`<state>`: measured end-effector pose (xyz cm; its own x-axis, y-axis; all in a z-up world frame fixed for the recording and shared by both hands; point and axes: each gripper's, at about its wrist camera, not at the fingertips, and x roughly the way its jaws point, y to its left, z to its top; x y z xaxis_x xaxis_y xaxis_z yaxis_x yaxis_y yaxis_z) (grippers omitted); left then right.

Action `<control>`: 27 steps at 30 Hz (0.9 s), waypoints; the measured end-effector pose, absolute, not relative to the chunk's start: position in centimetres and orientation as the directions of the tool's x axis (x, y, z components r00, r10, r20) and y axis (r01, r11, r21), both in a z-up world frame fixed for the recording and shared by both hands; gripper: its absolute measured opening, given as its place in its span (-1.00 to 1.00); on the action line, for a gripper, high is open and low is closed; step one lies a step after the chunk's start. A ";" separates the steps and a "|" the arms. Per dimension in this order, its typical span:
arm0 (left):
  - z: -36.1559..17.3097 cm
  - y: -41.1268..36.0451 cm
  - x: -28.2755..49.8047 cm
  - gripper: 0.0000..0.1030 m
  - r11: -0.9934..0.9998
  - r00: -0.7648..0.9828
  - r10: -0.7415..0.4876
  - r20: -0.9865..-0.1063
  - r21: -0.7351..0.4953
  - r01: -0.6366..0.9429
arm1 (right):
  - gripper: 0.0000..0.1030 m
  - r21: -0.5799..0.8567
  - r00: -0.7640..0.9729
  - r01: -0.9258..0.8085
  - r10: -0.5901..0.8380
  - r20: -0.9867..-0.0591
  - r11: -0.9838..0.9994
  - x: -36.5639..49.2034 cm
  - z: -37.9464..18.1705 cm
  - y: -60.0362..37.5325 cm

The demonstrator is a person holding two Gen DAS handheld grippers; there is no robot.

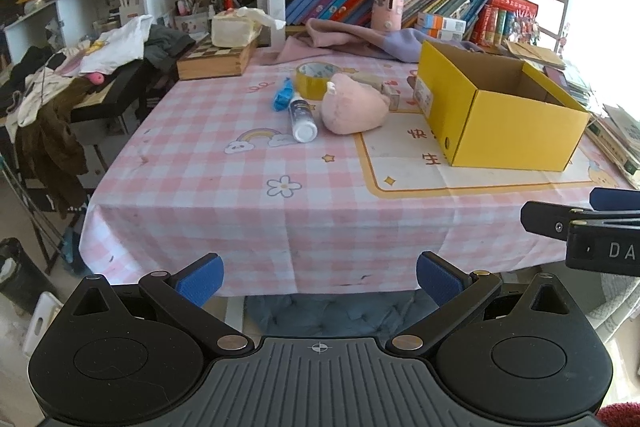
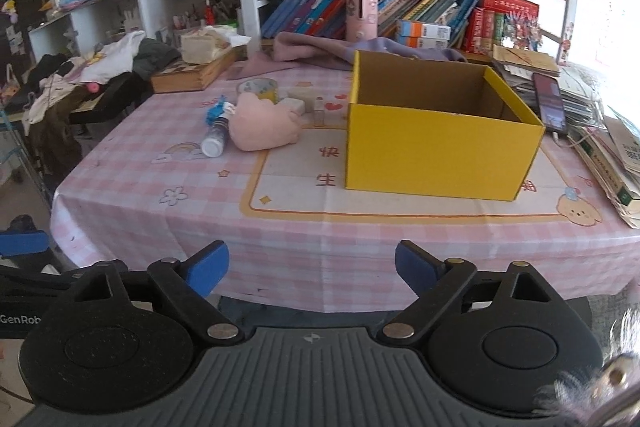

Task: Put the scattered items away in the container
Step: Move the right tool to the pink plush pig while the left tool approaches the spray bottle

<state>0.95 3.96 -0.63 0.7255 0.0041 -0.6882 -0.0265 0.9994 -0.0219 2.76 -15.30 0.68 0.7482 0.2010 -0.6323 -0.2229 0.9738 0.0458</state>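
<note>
The yellow cardboard box (image 2: 440, 147) stands open-topped on the right half of the surface (image 2: 304, 227), squarely on the printed cream panel of the pink checked cloth, and its brown interior looks empty as far as the near wall lets one see; it is likely set there so that either hand can drop things in from above. The scattered items lie in a loose cluster just left of the box: a pink plush toy (image 1: 354, 105) slumped on its side, a white bottle (image 1: 302, 119) lying flat beside it with its cap end toward the camera, a blue packet-like thing (image 1: 282, 95) next to the bottle, a roll of yellow tape (image 1: 316, 79) lying flat behind the plush, and a few small pale blocks (image 2: 298, 101) between the plush and the box that are too small to identify. None is in the box yet, so the tidying appears not to have begun. Both tools hang back off the near edge of the surface, angled down toward it, probably poised for a first reach. The left gripper (image 1: 320, 277) has its blue-padded fingers (image 1: 204, 281) spread wide with nothing between them; the right gripper (image 2: 312, 273) is likewise wide apart and empty, well apart from every item.
</note>
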 end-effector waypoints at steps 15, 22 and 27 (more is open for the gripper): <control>-0.9 4.1 0.8 1.00 0.999 0.715 0.032 -0.698 -0.004 -0.050 | 0.72 0.050 0.738 -0.281 0.249 -0.628 0.959 3.1 0.5 -14.6; -1.2 4.5 1.8 1.00 0.997 0.708 0.052 -0.704 0.000 -0.073 | 0.72 0.045 0.723 -0.314 0.270 -0.636 0.948 4.6 0.1 -14.0; -1.4 4.5 3.5 1.00 0.997 0.705 0.062 -0.706 0.014 -0.073 | 0.72 0.051 0.715 -0.327 0.282 -0.639 0.944 6.5 -0.3 -13.7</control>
